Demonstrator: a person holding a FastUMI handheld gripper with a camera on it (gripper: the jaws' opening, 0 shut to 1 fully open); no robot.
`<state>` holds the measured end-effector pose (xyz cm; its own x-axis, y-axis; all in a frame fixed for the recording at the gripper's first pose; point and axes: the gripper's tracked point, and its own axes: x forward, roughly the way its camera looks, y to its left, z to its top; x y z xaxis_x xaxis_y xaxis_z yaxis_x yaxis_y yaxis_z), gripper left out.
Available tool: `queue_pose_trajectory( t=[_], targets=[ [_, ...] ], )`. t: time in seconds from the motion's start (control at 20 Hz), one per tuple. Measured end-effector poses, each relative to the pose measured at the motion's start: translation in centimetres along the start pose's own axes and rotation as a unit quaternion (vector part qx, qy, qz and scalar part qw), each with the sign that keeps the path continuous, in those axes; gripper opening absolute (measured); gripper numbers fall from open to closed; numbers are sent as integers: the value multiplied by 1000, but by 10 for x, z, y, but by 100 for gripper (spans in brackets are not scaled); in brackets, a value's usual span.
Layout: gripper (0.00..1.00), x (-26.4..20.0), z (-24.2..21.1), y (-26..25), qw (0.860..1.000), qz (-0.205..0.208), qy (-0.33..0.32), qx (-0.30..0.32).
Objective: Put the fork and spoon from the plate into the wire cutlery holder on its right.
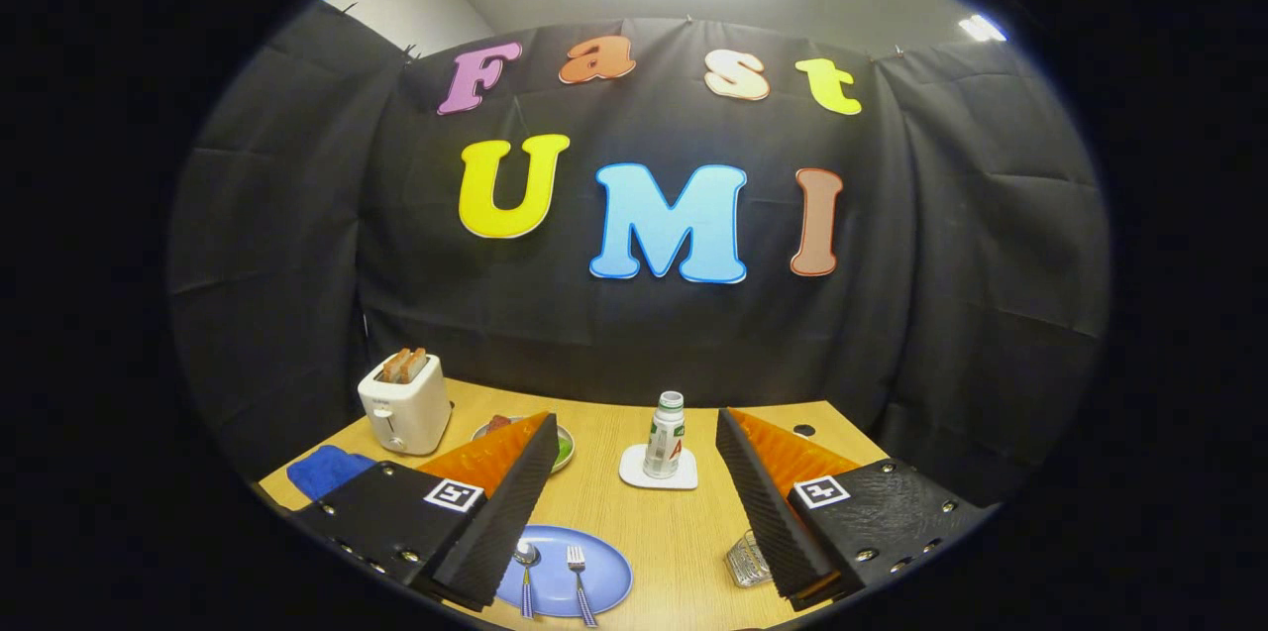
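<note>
Though spread apart (gripping nothing), hand-held gripper (634, 502) above fork (580, 583).

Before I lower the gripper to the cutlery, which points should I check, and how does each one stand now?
1. Gripper open wide enough: ok, the fingers stand far apart with nothing between them.
2. Fork and spoon on the blue plate: ok, they lie side by side and apart, handles towards the gripper.
3. Spoon free to grasp: cannot tell, the left finger covers part of the plate beside it.
4. Wire holder ready to the right of the plate: cannot tell, the right finger hides most of it.
5. Bottle out of the way: ok, it stands upright on its white coaster, beyond the plate.
</note>
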<state>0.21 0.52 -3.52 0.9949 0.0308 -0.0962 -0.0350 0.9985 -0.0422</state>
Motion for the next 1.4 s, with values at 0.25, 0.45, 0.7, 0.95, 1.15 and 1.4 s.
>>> queue_pose_trajectory(
  t=[0.25,0.45,0.7,0.95,1.15,1.4],
  targets=[
    [98,2,-27,10,999,16,38,-17],
    [98,5,-64,19,995,33,90,-33],
    [98,9,-121,27,981,50,182,-46],
    [98,6,-173,37,957,82,272,-54],
    [98,5,-198,41,947,84,306,-53],
    [98,5,-239,42,924,87,367,-69]
  ],
)
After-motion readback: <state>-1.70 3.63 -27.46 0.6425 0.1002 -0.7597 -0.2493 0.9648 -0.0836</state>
